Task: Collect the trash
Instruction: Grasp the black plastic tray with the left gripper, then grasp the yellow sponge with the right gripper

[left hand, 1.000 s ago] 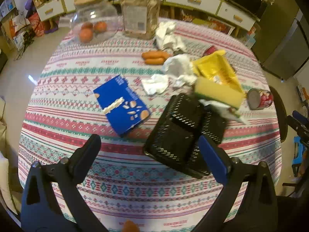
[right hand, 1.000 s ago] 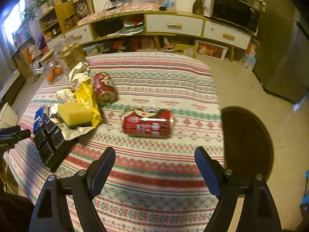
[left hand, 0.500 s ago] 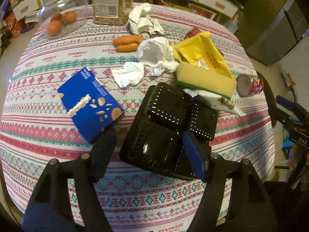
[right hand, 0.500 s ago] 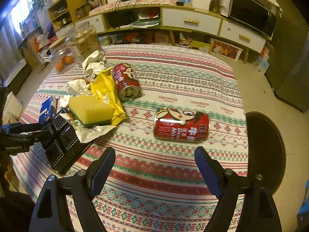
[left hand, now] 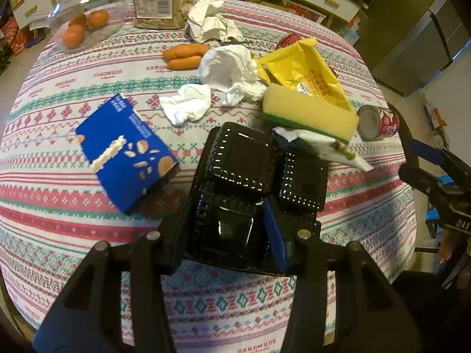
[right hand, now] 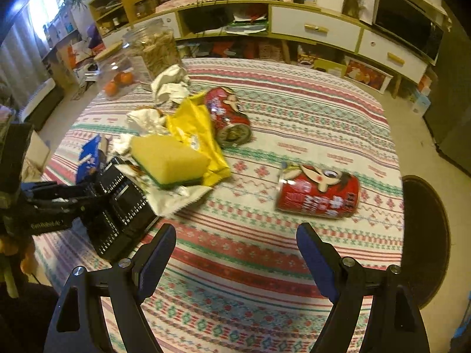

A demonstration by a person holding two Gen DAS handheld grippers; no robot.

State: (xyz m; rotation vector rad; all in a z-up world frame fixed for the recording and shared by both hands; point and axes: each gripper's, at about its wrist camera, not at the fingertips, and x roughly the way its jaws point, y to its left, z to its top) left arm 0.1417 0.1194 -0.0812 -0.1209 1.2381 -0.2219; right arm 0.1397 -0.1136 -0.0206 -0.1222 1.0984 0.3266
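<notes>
left gripper (left hand: 226, 229) is closing over the near corner of the black plastic tray (left hand: 253, 188), tray edge sitting between the jaws; it's a glossy, ribbed, three-compartment thing, empty, near the table's (left hand: 59, 194) front edge; right gripper (right hand: 235, 253) hangs wide open with nothing in it, above bare cloth just short of a red can (right hand: 319, 191) on its side; second red can (right hand: 229, 116) further back, so two; one yellow sponge (left hand: 309, 113), one blue box (left hand: 126, 154), one clear lidded container with three oranges (left hand: 84, 25)
</notes>
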